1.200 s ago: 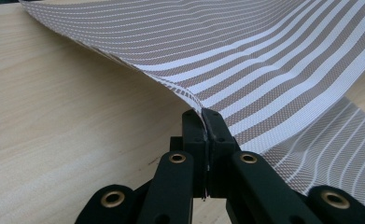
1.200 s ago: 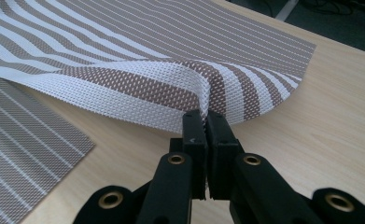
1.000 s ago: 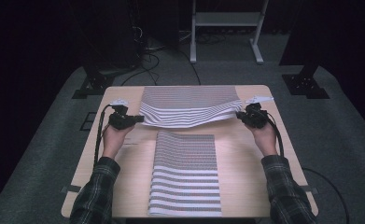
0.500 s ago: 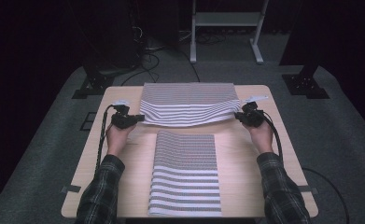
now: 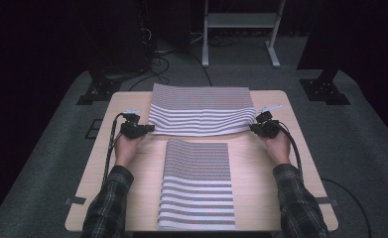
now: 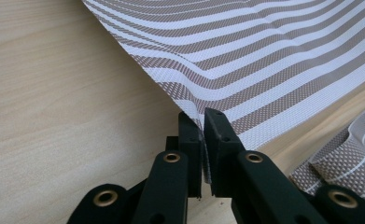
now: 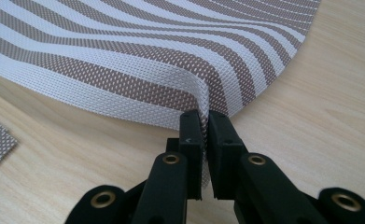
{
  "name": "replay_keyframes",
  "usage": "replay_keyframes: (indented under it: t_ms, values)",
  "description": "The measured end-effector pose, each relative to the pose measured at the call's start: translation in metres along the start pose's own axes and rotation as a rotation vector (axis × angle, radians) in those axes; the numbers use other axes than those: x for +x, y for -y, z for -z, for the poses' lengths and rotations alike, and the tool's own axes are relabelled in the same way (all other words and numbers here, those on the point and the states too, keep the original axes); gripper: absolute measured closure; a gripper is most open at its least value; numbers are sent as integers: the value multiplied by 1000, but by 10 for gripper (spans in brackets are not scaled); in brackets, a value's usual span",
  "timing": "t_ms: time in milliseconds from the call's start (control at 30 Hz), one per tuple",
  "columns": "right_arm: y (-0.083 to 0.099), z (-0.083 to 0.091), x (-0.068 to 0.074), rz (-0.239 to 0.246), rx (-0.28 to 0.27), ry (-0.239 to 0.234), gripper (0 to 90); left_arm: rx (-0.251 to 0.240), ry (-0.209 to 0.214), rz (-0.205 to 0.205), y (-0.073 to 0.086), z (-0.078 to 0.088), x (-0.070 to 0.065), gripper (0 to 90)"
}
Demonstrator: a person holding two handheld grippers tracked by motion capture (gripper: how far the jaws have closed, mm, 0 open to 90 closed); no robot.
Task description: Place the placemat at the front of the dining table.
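Striped mat [image 5: 201, 111] lies across far half of tabletop [image 5: 127, 198], near edge sagging. Left gripper [image 6: 202, 122] and right gripper [image 7: 204, 122] each pinch near corner of it, jaws nearly closed. Risk: thin bite slips from pads; uneven release skews it against second mat [image 5: 196, 183].

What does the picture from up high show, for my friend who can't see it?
A person's left tongs and right tongs pinch the two near corners of a striped mat at the far side of a wooden table. A second striped mat lies flat between the person's checked sleeves. The room around is dark.
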State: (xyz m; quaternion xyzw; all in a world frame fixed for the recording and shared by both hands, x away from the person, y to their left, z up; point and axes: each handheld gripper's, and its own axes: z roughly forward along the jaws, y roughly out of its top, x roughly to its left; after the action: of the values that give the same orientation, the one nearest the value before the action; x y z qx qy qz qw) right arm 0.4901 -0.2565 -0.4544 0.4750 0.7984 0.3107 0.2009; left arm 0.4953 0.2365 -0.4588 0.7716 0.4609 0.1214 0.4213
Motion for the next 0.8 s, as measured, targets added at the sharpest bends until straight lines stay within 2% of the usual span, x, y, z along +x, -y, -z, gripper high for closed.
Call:
replay_keyframes:
  t_ms: [100, 233, 367, 533, 600, 667, 800]
  values:
    - [4, -2, -2, -8, 7, -5, 817, 11, -1, 4, 2, -1, 1, 819]
    - [11, -4, -4, -16, 19, -12, 772, 37, -25, -8, 6, -4, 2, 749]
    - [13, -3, -7, -34, 25, -26, 641, 49, -55, -24, 9, -5, 2, 659]
    - [11, 5, -9, -25, 4, 5, 447, 49, -72, -41, 10, -3, 4, 432]
    - [10, 8, -9, -31, -3, 16, 392, 38, -69, -41, 9, -1, 4, 339]
    - [10, 10, -10, -40, -9, 17, 346, 6, -48, -39, 8, 2, 5, 249]
    - [8, 13, -9, -46, -18, 13, 206, -9, -50, -61, 6, 7, 3, 152]
